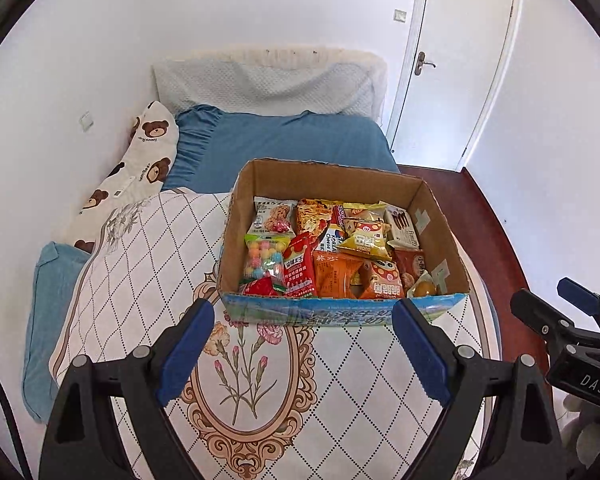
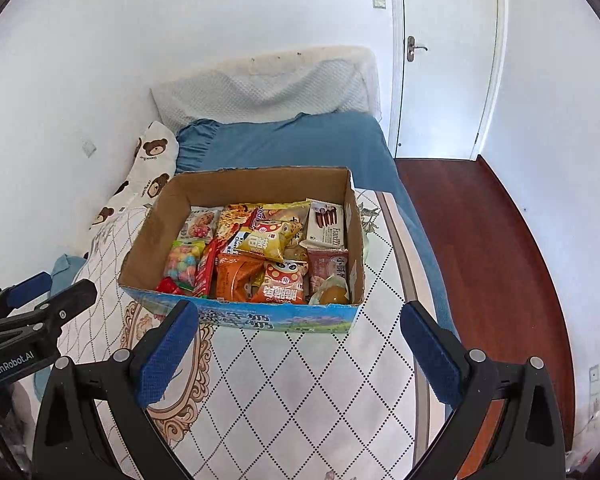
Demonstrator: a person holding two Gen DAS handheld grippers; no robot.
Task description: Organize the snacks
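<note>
The box sits on the quilt on the bed, and it is full of snacks. In the left view it is at 12 o'clock from the left gripper. In the right view it is at about 11 o'clock from the right gripper.

Both grippers hang above the quilt on the near side of the box. Their blue fingers are spread wide with nothing between them. They touch no snack and they do not touch the box.

Inside the box the packs lie in a loose heap, some on top of others. The candy bag is at 9 o'clock in the box, next to the left wall. The red pack lies just beside it. The yellow pack is on top, near the middle. The orange pack is at 6 o'clock, by the front wall. The round jelly cup is at 5 o'clock, in the front right corner.

I think the packs are light and soft. The wrap looks shiny, so it may slip. Puffy bags can crush if squeezed hard, so a soft pinch on a flat sealed edge seems best. The yellow pack looks easiest to take first, since nothing lies on it. The jelly cup is round and smooth, so I would hold it across its sides. The box is only card and could bend at its walls.
</note>
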